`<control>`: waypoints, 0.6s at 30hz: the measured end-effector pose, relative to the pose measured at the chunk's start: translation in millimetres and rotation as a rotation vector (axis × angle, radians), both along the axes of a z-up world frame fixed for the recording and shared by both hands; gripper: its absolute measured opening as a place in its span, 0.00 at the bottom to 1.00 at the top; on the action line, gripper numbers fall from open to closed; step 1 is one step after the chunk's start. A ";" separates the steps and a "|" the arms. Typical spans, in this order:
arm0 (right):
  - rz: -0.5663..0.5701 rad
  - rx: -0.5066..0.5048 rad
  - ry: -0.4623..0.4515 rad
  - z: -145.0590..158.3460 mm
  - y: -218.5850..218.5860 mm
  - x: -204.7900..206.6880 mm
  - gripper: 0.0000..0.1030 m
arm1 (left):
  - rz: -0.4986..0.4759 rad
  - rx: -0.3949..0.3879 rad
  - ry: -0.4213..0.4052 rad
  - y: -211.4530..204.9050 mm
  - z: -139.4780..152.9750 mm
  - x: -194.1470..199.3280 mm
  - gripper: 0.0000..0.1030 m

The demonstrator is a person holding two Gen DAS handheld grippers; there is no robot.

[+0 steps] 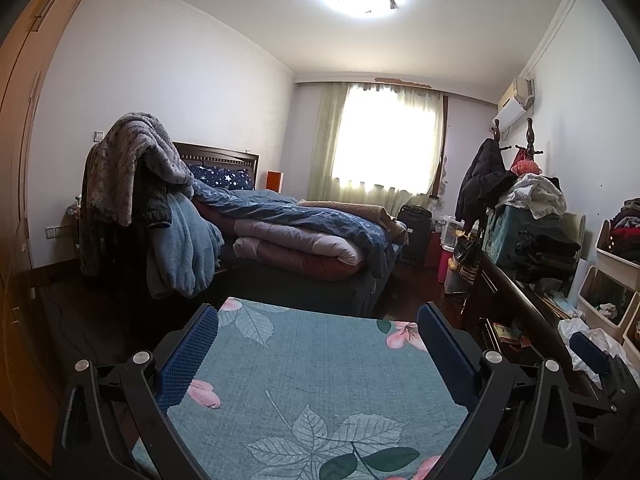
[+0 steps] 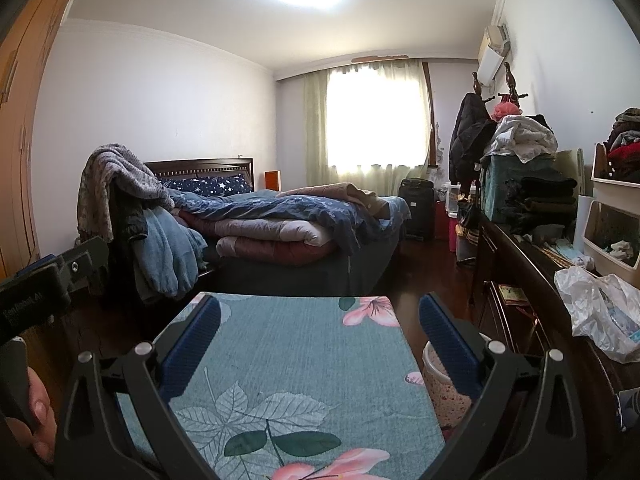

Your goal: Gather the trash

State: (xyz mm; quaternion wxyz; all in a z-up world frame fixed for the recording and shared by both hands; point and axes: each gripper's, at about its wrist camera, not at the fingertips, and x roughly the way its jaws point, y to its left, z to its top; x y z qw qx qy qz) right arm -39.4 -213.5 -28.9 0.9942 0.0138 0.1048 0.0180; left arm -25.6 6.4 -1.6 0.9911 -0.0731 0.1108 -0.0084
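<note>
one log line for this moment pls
left gripper open, empty | right gripper open, empty | both over floral cloth | plastic bag on dresser, untouched | cup by right finger

Teal floral-print tabletop (image 2: 304, 360) bare under both cameras, dark wooden sideboard (image 2: 532, 276) to its right bearing a crumpled clear plastic bag (image 2: 596, 308) and folded dark clothes (image 2: 544, 196).

Both wrist cameras sit low and close over the teal flower-printed cloth surface (image 1: 304, 376) (image 2: 296, 360), facing the same unmade bed (image 1: 304, 232) (image 2: 288, 224) and curtained window (image 1: 384, 144) (image 2: 376, 120)
</note>
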 end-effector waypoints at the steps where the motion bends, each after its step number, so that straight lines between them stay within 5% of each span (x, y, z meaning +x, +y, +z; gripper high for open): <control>1: 0.001 -0.001 0.002 -0.7 -0.2 0.4 0.97 | 0.001 0.001 0.001 0.2 0.1 0.1 0.96; 18: 0.007 -0.006 0.036 -7.9 1.9 11.8 0.97 | 0.030 -0.007 0.012 1.8 -7.6 2.8 0.96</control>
